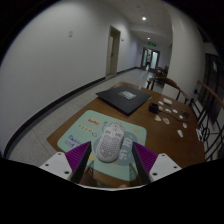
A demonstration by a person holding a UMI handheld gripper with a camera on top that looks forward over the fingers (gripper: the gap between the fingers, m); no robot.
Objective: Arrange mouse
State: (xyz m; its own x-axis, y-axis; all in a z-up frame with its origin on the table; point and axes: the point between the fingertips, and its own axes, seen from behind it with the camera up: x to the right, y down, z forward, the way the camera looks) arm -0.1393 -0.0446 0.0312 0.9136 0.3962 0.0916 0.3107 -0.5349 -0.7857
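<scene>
A white mouse [110, 143] with a perforated shell lies on a pale green mouse mat [82, 128] with printed pictures, on a brown wooden table [150, 128]. My gripper [111, 156] is low over the mat. Its purple pads [78, 160] stand on either side of the mouse. The mouse is between the fingers with a small gap at each side, so the gripper is open. The rear of the mouse is hidden below the fingers' base.
A flat black object [125, 97] lies further back on the table. Small white items [176, 113] are scattered on the table's right part. Chairs [178, 90] stand at the right. A corridor with doors lies beyond.
</scene>
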